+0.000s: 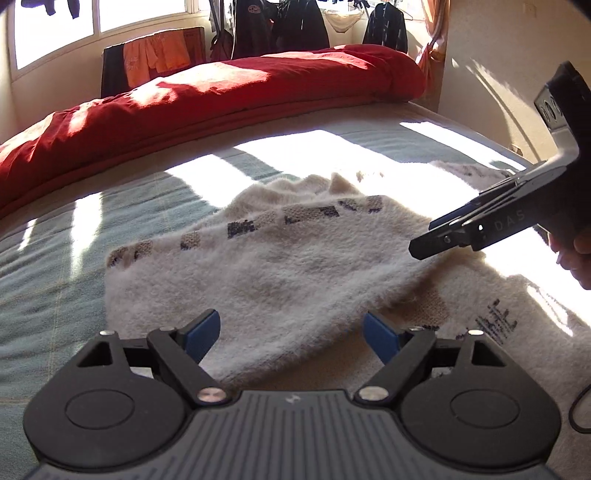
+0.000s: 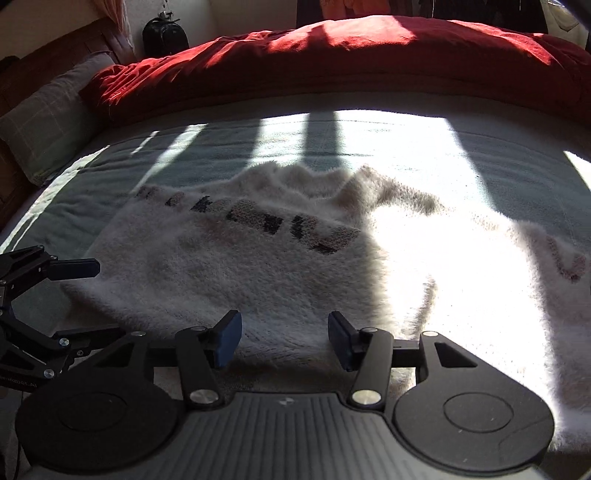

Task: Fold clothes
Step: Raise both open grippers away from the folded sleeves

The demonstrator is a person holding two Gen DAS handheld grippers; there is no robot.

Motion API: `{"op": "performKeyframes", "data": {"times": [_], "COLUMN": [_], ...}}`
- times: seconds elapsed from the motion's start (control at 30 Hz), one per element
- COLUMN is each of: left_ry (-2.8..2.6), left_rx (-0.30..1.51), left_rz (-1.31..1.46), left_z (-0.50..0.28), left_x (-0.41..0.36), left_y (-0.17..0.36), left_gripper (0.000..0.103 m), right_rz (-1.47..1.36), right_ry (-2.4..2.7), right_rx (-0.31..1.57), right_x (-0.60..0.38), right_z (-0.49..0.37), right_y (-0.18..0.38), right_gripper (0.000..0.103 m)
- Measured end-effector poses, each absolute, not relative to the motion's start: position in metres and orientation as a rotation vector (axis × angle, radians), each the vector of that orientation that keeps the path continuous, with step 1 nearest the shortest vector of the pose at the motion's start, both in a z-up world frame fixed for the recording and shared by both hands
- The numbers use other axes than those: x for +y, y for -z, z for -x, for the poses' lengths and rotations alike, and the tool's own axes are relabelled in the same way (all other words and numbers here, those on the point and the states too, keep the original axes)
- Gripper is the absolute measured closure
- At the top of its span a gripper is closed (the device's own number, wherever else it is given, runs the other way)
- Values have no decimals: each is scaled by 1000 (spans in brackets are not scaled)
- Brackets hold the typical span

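Sunlight fell in bars across the bed (image 2: pixel 369 147), with its pale green-grey cover, and on it lay the fluffy cream knitted sweater (image 1: pixel 295 266) with a band of dark and tan blocks, spread near the middle with one part already folded over the body. That fold ran slantwise, its edge lying close to my left claw (image 1: pixel 291 332). A second stretch of the same knit reached away to the right into the glare, where I could make out little detail.

My left claw hung just over the near hem with its blue pads wide apart and nothing between them. My right claw (image 2: pixel 284 339) stood about half open over the near edge of the knit, also holding nothing; from the left view its black fingers hovered above the folded part without pressing on it.

I judged one fold was laid and the next had yet to be taken. To do it well, I thought I should pinch the thick pile at two well-spaced points on one edge, lift both together, and lay the cloth flat so the layers would not bunch.

Behind the sweater a rolled red duvet (image 1: pixel 221 96) lay along the far side of the bed, and dark clothes hung by the window (image 1: pixel 55 33).
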State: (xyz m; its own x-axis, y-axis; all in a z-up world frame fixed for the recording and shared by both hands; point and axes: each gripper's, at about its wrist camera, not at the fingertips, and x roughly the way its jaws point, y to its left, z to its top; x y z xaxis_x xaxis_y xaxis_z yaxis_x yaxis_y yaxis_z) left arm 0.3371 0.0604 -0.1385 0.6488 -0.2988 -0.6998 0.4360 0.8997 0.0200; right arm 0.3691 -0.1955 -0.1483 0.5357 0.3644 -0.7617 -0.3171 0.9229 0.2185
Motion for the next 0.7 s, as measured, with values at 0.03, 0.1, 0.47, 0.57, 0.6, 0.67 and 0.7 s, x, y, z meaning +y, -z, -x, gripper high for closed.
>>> {"op": "performKeyframes", "data": {"times": [0.03,0.1,0.47,0.57,0.6,0.67,0.7], "left_ry": [418,402,400,420,424,435,441], "left_rx": [780,856,868,907,924,960,977], "left_rz": [-190,-161,-226,-225,-222,-217,-214], "left_z": [-341,-349,-286,-254,-244,-222,-211], "left_x": [57,56,40,27,22,12,7], "left_y": [142,155,94,99,105,119,126], "left_gripper": [18,19,18,18,18,18,18], "right_rz": [-61,-95,-74,-45,-34,3,35], "right_ry": [-394,-357,-312,-323,-326,-329,-324], "right_rx": [929,976,958,988,1006,1039,1059], "right_x": [-200,-213,-259,-257,-255,-250,-246], "right_z": [-369,-368,-301,-274,-265,-249,-239], "right_y": [150,157,104,109,114,125,133], "right_gripper": [42,42,33,31,31,31,31]}}
